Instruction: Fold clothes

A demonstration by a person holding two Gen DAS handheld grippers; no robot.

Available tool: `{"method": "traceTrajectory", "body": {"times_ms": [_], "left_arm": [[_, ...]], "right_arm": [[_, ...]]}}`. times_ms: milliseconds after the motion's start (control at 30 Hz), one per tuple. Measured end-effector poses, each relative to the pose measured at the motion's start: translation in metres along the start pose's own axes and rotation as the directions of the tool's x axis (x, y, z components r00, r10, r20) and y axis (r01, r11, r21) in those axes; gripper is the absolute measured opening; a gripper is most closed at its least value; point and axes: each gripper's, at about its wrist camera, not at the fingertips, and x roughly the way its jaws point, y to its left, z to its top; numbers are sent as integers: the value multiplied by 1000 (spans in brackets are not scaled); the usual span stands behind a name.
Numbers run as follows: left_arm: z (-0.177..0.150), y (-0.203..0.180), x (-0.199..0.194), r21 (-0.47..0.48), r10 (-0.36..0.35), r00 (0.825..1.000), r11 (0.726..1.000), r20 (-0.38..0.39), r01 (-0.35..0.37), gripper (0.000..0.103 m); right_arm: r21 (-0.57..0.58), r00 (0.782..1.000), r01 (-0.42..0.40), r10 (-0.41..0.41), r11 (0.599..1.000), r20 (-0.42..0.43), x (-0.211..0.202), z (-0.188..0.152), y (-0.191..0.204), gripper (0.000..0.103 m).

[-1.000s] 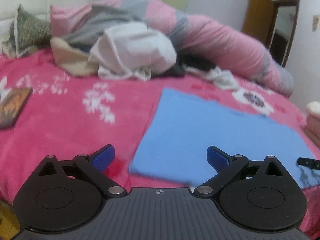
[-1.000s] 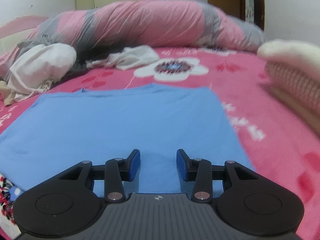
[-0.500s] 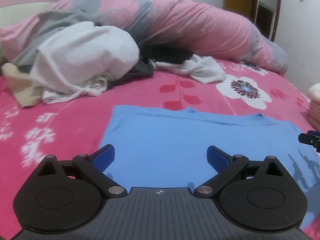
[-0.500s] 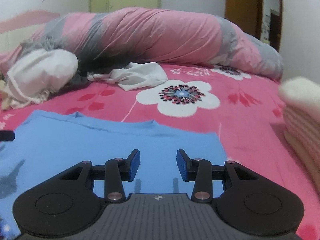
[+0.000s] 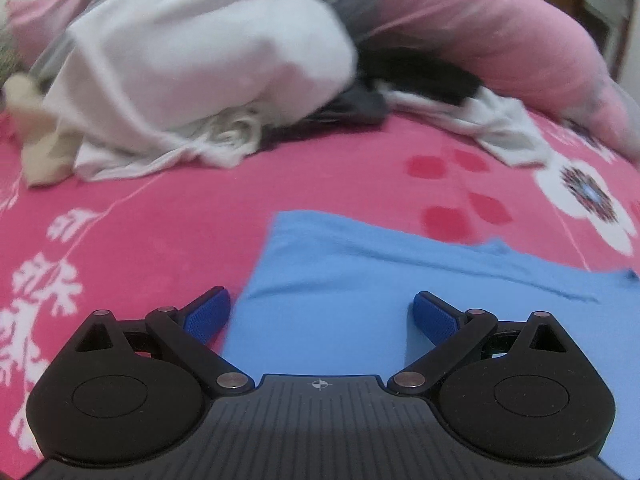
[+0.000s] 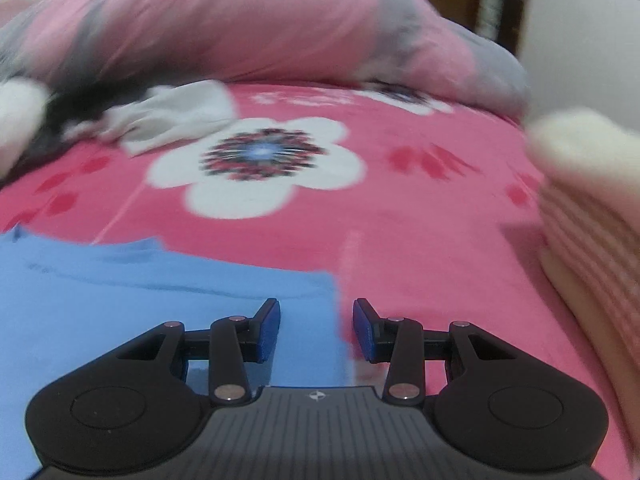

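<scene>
My left gripper stands wide open with nothing in it. The blue shirt lies flat on the pink bedspread, and its left edge runs just inside my left pad — the right pad is over the cloth. My right gripper is partly open and also empty; the shirt's right edge passes between its pads, so the left one is over blue and the right one over pink. Whether any pad touches the cloth I cannot tell. Beyond lie a white heap, a rolled quilt and — at my right — folded stack, all blurred.
</scene>
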Motion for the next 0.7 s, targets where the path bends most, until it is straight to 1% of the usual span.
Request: {"method": "traceTrajectory", "body": {"times_ms": [100, 167, 200, 233, 300, 333, 467, 533, 600, 667, 700], "left_arm": [[5, 10, -1, -36, 26, 999, 999, 22, -25, 99], [9, 19, 0, -82, 43, 999, 996, 29, -40, 99], [12, 25, -1, -111, 48, 998, 993, 29, -45, 98], [13, 30, -3, -135, 62, 998, 989, 30, -57, 98], [15, 40, -12, -176, 108, 994, 979, 36, -100, 98], [15, 43, -20, -184, 127, 991, 976, 41, -118, 98], [7, 55, -61, -187, 168, 983, 971, 79, -151, 98], [-2, 54, -85, -142, 149, 983, 981, 107, -134, 98], [-13, 50, -107, -85, 123, 984, 990, 130, -112, 99], [-31, 44, -126, -28, 86, 988, 996, 130, -83, 100], [-41, 41, -132, -6, 68, 991, 998, 118, -68, 100]], "right_arm": [[27, 998, 54, -55, 998, 20, -5, -5, -14, 43], [52, 997, 72, -73, 996, 28, -10, -6, -19, 43], [60, 995, 96, -98, 994, 35, -13, -5, -20, 43], [67, 992, 118, -121, 991, 43, -17, -5, -21, 43], [78, 988, 132, -137, 988, 65, -32, -3, -24, 43], [84, 989, 122, -129, 989, 79, -43, -3, -24, 43], [62, 986, 70, -78, 996, 146, -95, -11, -17, 43], [43, 985, 35, -42, 998, 167, -118, -19, -12, 43], [12, 985, -7, 5, 1000, 170, -137, -31, -3, 43], [-38, 987, -43, 48, 998, 156, -149, -47, 10, 43], [-65, 987, -61, 70, 996, 143, -154, -57, 15, 43]]}}
